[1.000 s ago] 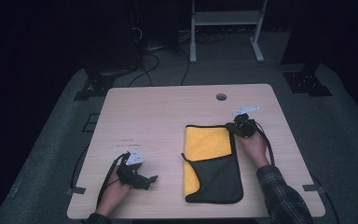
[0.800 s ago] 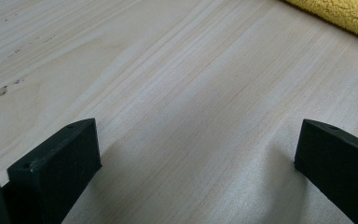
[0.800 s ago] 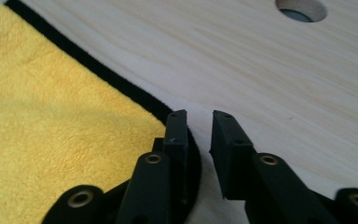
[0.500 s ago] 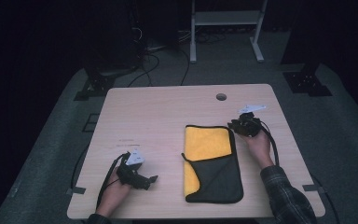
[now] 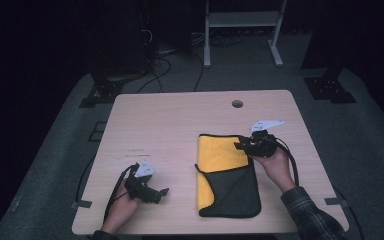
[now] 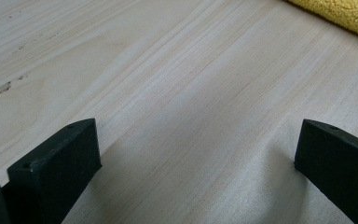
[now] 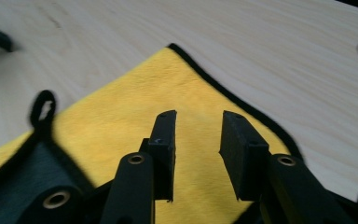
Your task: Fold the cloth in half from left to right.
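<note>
Tabletop [image 5: 180,125] of pale wood grain lies under everything we see, and nearest us, at its front left, our left tongs [image 5: 162,191] rest on it in the left hand [image 5: 122,207], a grey three-cornered plate on top and a black cable looping back toward the front edge. Their jaws point toward the cloth and stand wide apart, with nothing but bare wood between them, as the left gripper view shows [image 6: 196,154].

A little farther in and to the right lies the yellow and dark grey microfibre cloth with black edging [image 5: 227,175], flat on the tabletop in the right half. Its long axis runs from the front edge away from us; the dark grey folded-over part sits at the near end and the yellow part at the far end. A small black hanging loop [image 7: 42,107] sticks out from its left edge where the two colours meet.

Beyond that, over the far right corner of the cloth, our right tongs [image 5: 240,146] sit in the right hand [image 5: 275,167], pointing left across the yellow part. In the right gripper view [image 7: 196,135] the jaws stand a little apart above the yellow pile; they have just been opening, and nothing is clamped between them.

Farthest on the tabletop is a round cable hole [image 5: 237,104].
</note>
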